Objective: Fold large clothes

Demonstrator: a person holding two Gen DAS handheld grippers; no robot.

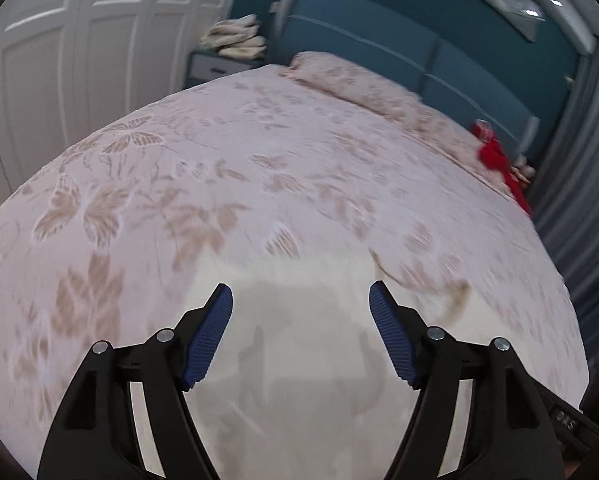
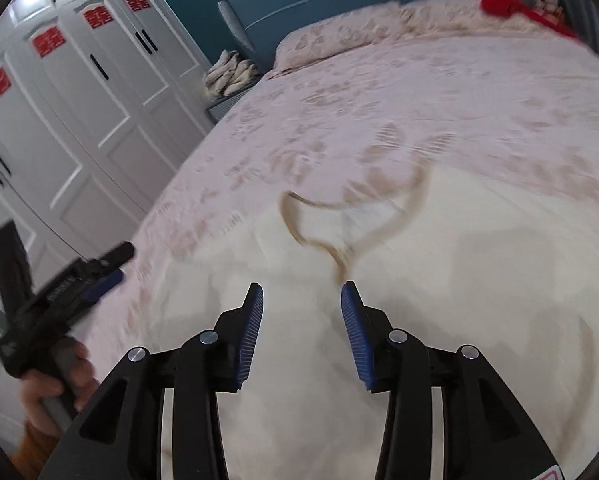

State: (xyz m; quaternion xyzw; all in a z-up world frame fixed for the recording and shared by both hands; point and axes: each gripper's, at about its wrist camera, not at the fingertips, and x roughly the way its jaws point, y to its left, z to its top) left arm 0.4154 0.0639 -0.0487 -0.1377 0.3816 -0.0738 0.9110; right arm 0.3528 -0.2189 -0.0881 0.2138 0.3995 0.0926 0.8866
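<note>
While the left gripper [image 1: 300, 294] tilts down toward the bed [image 1: 259, 160], its jaws stand wide apart with nothing between them. Black hinged arms with silver rivets carry ribbed blue pads [image 1: 209, 336] that flare outward. Below them lies the garment [image 1: 299, 360], a cream cloth, smooth and softly creased, spread flat at the near edge of the bed. A tan-edged neckline [image 1: 455, 300] curls at its right side. The bedspread under it is pale pink with a woven butterfly and leaf pattern. A matching pillow [image 1: 339, 76] lies against a padded teal headboard [image 1: 379, 40], a red cloth [image 1: 495, 156] sits at the far right edge, and white panelled doors [image 1: 79, 60] fill the left.

Seen from the right wrist, the right gripper [image 2: 302, 294] also points down at the garment [image 2: 459, 280], jaws parted at a middling width and empty, clear of the cloth. Its blue pads [image 2: 249, 344] are finely ribbed. The neckline [image 2: 339, 224] loops just ahead of the fingertips, a thin tan band in a wavy heart-like outline. At lower left a hand [image 2: 55, 384] grips the grey handle of the left gripper [image 2: 115, 264], which is blurred and held above the bed's edge. The white doors [image 2: 79, 100] carry red paper cutouts [image 2: 47, 42]
</note>
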